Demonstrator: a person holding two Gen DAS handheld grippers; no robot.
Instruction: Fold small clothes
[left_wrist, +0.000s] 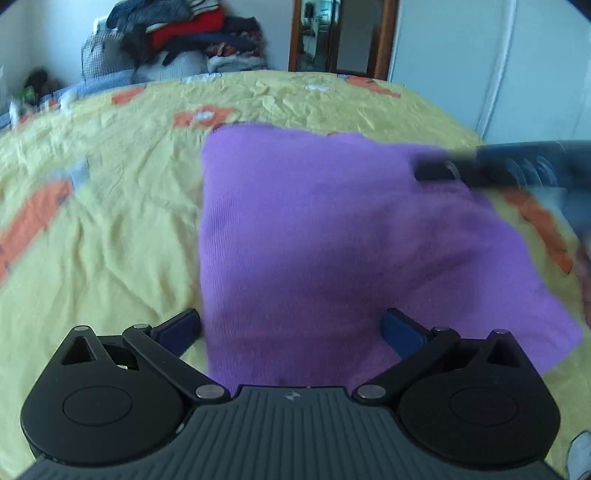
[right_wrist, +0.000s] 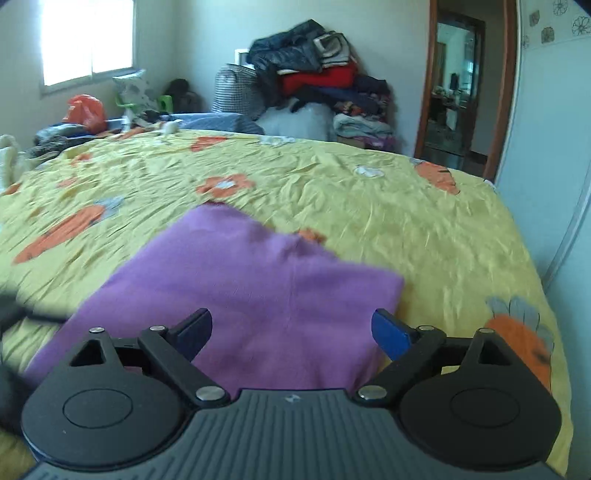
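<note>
Here, a yellow bedsheet (left_wrist: 110, 229) (right_wrist: 369, 221) printed with orange carrots and flowers fills the field beyond and to either side of both pairs of fingers. Far past the fingers, against the back wall, rises a pile of clothes (left_wrist: 184, 33) (right_wrist: 317, 74), and to its right stands a wood-framed doorway (left_wrist: 340, 37) (right_wrist: 465, 88). The purple garment (left_wrist: 332, 240) (right_wrist: 251, 295) lies flat on the sheet, already doubled into a rough rectangle, directly ahead of and beneath both grippers. The left gripper (left_wrist: 291, 328) has its blue-padded fingers spread wide, one on each side of the garment's near edge; the cloth passes between them, and no pinch on the fabric is visible. The right gripper (right_wrist: 291, 332) (left_wrist: 491, 166) likewise holds its fingers wide apart above the near part of the garment, with purple cloth showing between them and nothing clamped. In the left wrist view the right gripper appears blurred, well beyond the right finger, over the garment's far right corner. Whether either tool touches the cloth cannot be told.
</note>
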